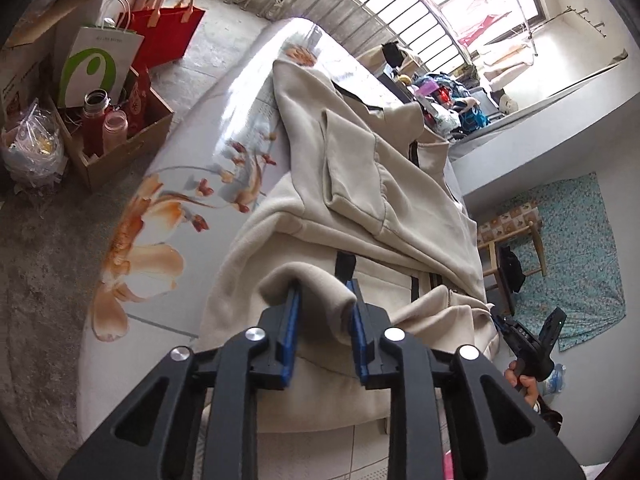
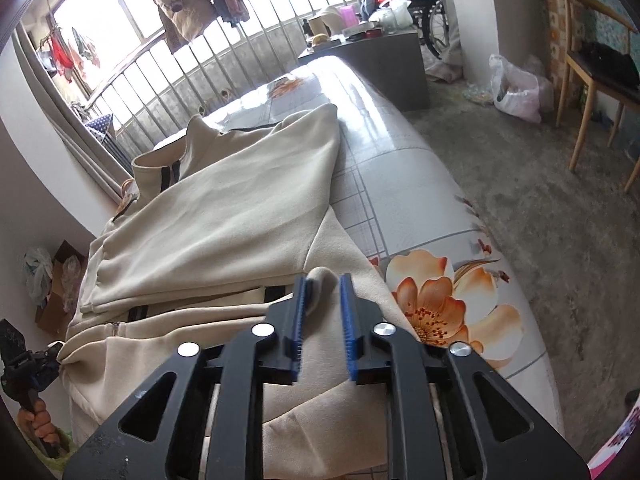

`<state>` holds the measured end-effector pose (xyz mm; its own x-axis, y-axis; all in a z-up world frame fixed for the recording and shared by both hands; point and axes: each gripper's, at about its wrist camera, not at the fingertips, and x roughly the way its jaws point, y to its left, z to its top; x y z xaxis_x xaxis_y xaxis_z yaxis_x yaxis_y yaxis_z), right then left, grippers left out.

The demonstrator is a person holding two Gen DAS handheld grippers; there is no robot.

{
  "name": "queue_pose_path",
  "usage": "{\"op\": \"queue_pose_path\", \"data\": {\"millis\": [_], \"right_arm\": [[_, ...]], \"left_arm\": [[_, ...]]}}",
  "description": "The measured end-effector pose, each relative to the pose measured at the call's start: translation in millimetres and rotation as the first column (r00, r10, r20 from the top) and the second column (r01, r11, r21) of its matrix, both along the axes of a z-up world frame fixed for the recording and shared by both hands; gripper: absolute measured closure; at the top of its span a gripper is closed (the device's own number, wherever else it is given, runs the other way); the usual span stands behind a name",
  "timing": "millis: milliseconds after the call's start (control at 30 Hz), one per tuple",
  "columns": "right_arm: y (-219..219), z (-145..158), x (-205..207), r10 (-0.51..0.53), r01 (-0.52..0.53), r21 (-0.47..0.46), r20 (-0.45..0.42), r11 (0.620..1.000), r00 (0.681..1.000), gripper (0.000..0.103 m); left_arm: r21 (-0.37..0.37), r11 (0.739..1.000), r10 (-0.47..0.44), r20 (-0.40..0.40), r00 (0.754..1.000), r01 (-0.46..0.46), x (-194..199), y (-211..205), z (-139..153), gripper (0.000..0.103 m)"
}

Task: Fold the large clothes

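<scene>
— While the cream jacket (image 1: 360, 184) is lying spread over the flower-printed tabletop (image 1: 160, 208), where exactly are the two tools sitting?

— Both are hanging over its near edge. The left gripper (image 1: 325, 300) is standing partly open, with a rolled fold of the cream cloth lying between its blue pads (image 1: 291, 320). The pads are not pressing it; cloth is bulging loosely in the gap.

— And the other one?

— The right gripper (image 2: 323, 300) is showing about the same gap. A small tip of the fabric is poking up between its toothed blue fingers (image 2: 347, 312), lying against the left one, but nothing is being squeezed.

— How is the garment itself looking?

— It is running from near to far along the table, with one sleeve folded across the body and dark zip lines (image 2: 168, 174) showing at the far collar. An orange flower (image 2: 436, 312) on the cover is showing just right of the right tool.

— Anything around the table?

— On the floor to the left, a cardboard box (image 1: 120, 148) is holding bottles, with a red bag (image 1: 168, 32) and a white bag (image 1: 96, 60) beside it. A wooden chair (image 2: 592, 92) is standing far right.
</scene>
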<state>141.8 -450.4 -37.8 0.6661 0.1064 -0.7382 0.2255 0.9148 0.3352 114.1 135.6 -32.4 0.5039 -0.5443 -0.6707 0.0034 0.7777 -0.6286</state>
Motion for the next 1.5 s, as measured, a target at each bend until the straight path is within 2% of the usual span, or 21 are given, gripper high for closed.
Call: {"op": "queue_pose_path", "data": {"millis": [133,200,300,367,500,567,767,867,933,1000,1133,1233,1267,1300,1333,1367,1400,1467,1500], "right_arm": [[-10,11,-17,-0.012,0.012,-0.001,0.020,1.000,1.000,0.066],[-12,15,-30,-0.009,0.009,0.006,0.020,1.000,1.000,0.053],[-14,16,-52,-0.014,0.014,0.007,0.001,1.000,1.000,0.046],[-15,12,-64,-0.021,0.021,0.017,-0.020,1.000,1.000,0.045],[-14,2,-77,-0.014,0.016,0.042,-0.049,0.999,0.999,0.045],[-11,-2,-73,0.002,0.001,0.054,-0.059,0.999,0.998,0.045],[-6,-11,-59,0.014,-0.013,0.024,-0.059,1.000,0.998,0.043],[-5,-11,-58,0.011,-0.010,0.017,-0.049,1.000,0.999,0.044],[-5,-10,-60,0.005,-0.005,-0.006,-0.048,1.000,0.999,0.045],[-11,-7,-65,-0.026,0.025,-0.027,-0.043,0.999,0.999,0.046],[-27,-8,-71,-0.077,0.077,0.016,-0.018,0.997,0.997,0.045],[-26,-16,-60,-0.047,0.048,0.023,-0.033,0.999,0.998,0.045],[-21,-16,-57,-0.032,0.032,0.006,-0.034,0.999,0.999,0.051],[-16,-16,-54,-0.013,0.012,-0.020,-0.037,1.000,0.999,0.064],[-10,-15,-52,-0.006,0.003,-0.061,-0.047,0.998,0.999,0.067],[-4,-13,-52,-0.005,0.000,-0.107,-0.045,0.994,0.999,0.081],[0,-10,-52,0.012,-0.017,-0.123,-0.038,0.992,0.999,0.092],[2,-1,-56,0.020,-0.023,-0.132,-0.020,0.991,1.000,0.094],[4,5,-58,0.028,-0.030,-0.147,-0.015,0.989,0.999,0.095]], "left_arm": [[0.017,0.999,0.047,0.040,0.998,-0.047,-17,15,12,0.072],[0.045,0.998,0.046,0.052,0.998,-0.049,-29,16,16,0.071],[0.108,0.993,0.042,0.053,0.998,-0.047,-45,15,20,0.066],[0.130,0.990,0.046,0.053,0.998,-0.052,-54,16,19,0.061],[0.143,0.989,0.044,0.029,0.999,-0.048,-66,14,11,0.058],[0.144,0.989,0.042,0.004,0.999,-0.042,-65,12,4,0.058],[0.206,0.975,0.080,0.039,0.996,-0.087,-60,0,-2,0.058],[0.284,0.954,0.076,0.067,0.995,-0.093,-60,-12,-4,0.060],[0.369,0.925,0.058,0.091,0.994,-0.088,-61,-23,-3,0.062],[0.417,0.905,0.045,0.103,0.994,-0.084,-62,-28,-3,0.063],[0.417,0.905,0.046,0.091,0.995,-0.080,-60,-25,-5,0.063],[0.415,0.906,0.054,0.084,0.995,-0.084,-58,-25,-5,0.063],[0.427,0.901,0.050,0.085,0.995,-0.082,-58,-27,-4,0.063],[0.444,0.893,0.045,0.090,0.995,-0.080,-58,-29,-3,0.067],[0.468,0.880,0.042,0.097,0.994,-0.082,-59,-32,-2,0.072],[0.494,0.866,0.034,0.107,0.994,-0.083,-61,-35,-1,0.081],[0.505,0.860,0.020,0.121,0.992,-0.079,-63,-37,2,0.087],[0.530,0.844,-0.007,0.154,0.988,-0.077,-70,-42,10,0.091],[0.530,0.845,-0.021,0.174,0.984,-0.076,-76,-43,16,0.092]]}}
